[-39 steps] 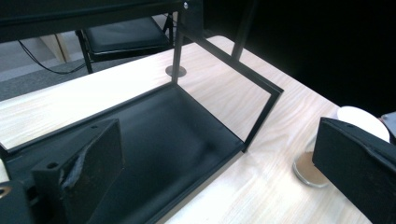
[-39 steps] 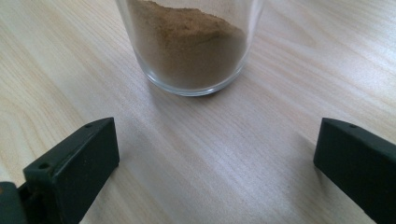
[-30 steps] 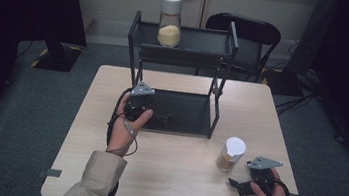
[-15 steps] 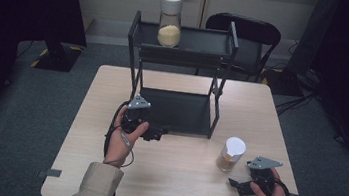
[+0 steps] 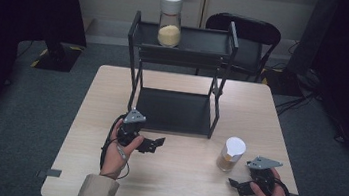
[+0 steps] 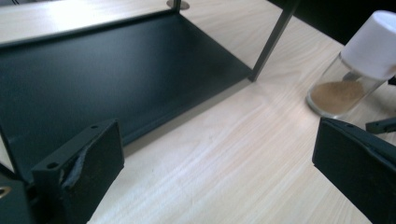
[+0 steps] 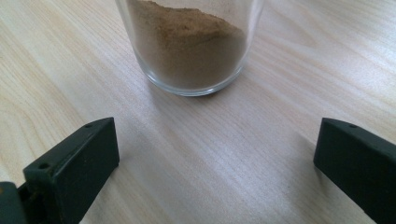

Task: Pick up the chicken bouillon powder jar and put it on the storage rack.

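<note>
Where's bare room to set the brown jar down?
Rack's lower shelf is bare. Top shelf is free right of the yellow jar. Table is free between the left gripper and right gripper. Crowded around the brown jar.

A clear glass jar [image 5: 230, 155] with a white cap, partly filled with brown powder, stands upright on the surface near its front right corner.

Left gripper [image 5: 154, 145]: black body, grey three-cornered plate on top, black cable looped at the wrist, flat black jaws with small screw holes. Right gripper [image 5: 238, 184]: same black build and grey plate, black cable. Left sleeve [image 5: 95, 191]: beige cuff.
</note>
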A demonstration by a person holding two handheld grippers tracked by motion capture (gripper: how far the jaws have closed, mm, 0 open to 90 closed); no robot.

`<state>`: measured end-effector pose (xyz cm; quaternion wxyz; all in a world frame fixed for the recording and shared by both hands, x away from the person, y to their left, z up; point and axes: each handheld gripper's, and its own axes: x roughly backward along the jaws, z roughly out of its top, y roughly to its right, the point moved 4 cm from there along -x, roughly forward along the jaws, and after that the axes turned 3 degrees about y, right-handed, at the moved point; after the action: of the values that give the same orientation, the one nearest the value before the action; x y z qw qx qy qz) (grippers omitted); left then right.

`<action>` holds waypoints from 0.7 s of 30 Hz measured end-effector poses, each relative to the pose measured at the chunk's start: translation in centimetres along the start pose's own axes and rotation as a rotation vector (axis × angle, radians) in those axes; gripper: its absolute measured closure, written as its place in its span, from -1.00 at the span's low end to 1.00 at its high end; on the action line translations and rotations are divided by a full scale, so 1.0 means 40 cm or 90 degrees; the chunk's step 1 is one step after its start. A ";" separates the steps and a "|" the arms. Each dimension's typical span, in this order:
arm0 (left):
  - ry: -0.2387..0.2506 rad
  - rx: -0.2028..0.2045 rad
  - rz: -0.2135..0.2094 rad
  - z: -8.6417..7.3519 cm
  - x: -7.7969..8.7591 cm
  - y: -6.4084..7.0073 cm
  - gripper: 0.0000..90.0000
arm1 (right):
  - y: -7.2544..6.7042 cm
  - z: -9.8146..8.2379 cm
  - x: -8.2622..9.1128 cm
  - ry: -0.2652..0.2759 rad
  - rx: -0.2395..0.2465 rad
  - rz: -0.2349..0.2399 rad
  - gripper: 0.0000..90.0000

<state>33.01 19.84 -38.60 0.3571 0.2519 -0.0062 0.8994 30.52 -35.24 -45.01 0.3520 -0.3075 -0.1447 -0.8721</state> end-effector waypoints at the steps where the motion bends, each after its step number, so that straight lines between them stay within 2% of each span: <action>1: -0.003 0.003 -0.001 -0.008 -0.001 -0.003 -0.97 | 0.000 0.000 0.000 0.000 0.000 0.000 -1.00; 8: -0.010 0.024 0.007 -0.069 0.000 -0.012 -0.97 | 0.000 0.000 0.000 0.000 0.000 0.000 -1.00; 14: -0.024 0.026 0.017 -0.111 0.001 -0.018 -0.96 | 0.000 0.000 0.000 0.000 0.000 0.000 -1.00; 21: -0.043 0.033 0.041 -0.148 0.008 -0.027 -0.96 | 0.000 0.000 0.000 0.000 0.000 0.000 -1.00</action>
<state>30.87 21.99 -43.80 0.3211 0.2912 -0.0028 0.9011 30.52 -35.24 -45.01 0.3520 -0.3075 -0.1447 -0.8721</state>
